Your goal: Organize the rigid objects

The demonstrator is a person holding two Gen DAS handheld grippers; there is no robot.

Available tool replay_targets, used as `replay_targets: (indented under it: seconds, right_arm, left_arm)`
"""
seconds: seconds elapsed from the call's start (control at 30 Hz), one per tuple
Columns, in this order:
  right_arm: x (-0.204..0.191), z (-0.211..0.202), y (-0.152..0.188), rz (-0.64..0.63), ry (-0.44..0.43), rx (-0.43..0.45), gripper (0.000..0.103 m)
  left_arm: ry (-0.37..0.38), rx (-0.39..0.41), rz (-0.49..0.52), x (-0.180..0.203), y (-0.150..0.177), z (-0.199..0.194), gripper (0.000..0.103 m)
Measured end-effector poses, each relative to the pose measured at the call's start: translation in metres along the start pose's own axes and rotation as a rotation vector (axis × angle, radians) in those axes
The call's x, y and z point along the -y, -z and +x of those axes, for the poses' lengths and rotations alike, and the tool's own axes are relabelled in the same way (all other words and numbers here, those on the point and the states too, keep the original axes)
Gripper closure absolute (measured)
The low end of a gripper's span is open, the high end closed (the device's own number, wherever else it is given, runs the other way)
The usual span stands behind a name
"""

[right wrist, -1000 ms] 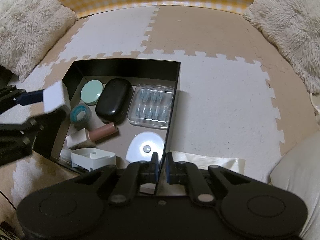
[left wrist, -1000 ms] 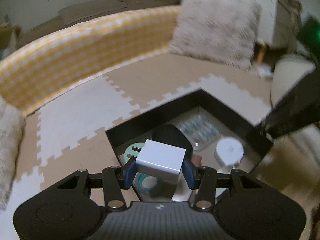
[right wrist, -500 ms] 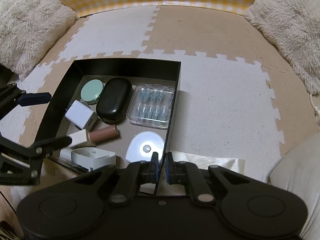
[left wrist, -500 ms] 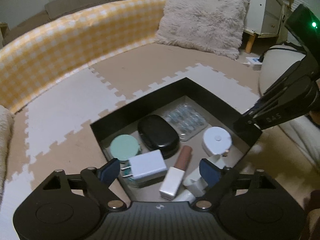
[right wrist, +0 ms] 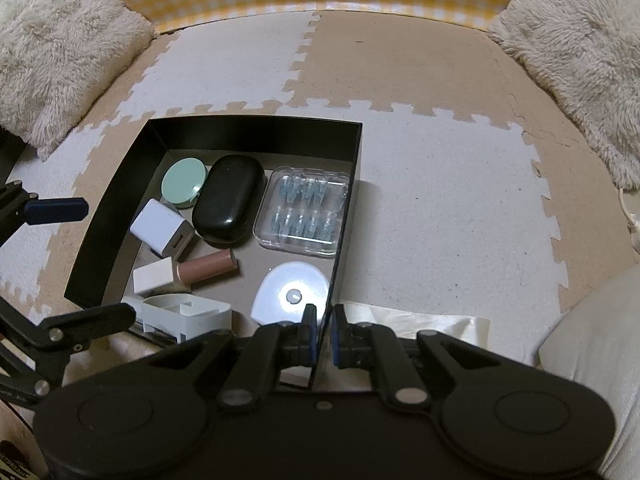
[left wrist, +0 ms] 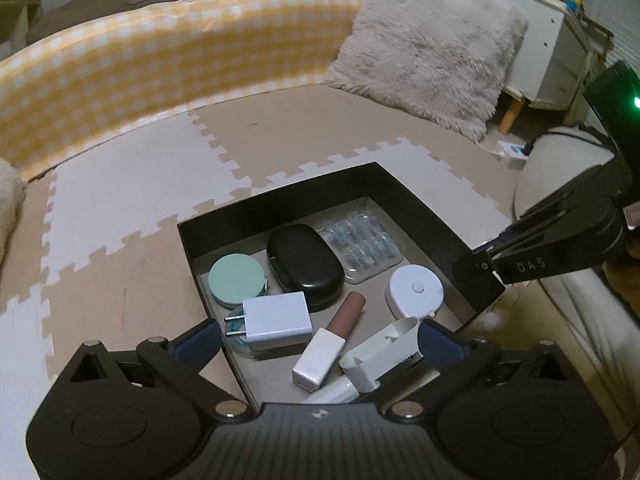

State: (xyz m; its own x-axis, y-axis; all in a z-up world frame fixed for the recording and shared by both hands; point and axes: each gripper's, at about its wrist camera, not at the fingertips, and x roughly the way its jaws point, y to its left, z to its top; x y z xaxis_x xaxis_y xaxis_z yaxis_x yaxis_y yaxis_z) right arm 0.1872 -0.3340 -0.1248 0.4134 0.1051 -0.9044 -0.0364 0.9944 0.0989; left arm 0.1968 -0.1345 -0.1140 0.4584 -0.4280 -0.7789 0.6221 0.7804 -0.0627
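The white charger [left wrist: 276,318] lies inside the black box [left wrist: 420,204] just ahead of the left gripper [left wrist: 316,340], whose jaws are spread wide and empty; its prongs point left, long axis crosswise. The right gripper [right wrist: 323,336] pinches the box's near wall, pressed together on it.

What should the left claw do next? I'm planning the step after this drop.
Probably lift the left claw up and back, away from the black box. It is open and empty, and the white charger already rests inside, leaning on a tape roll, so nothing remains to release.
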Motion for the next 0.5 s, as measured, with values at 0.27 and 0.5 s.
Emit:
replay_targets:
  seconds: [0.27, 0.5]
  right_arm:
    - [-0.006, -0.025, 0.004, 0.010, 0.020, 0.066, 0.095]
    - [-0.018, -0.064, 0.018, 0.037, 0.019, 0.173, 0.091]
  left_arm:
    - [-0.019, 0.029, -0.110, -0.005, 0.003, -0.021, 0.000]
    - [-0.051, 0.088, -0.186, -0.005, 0.006, -0.055, 0.000]
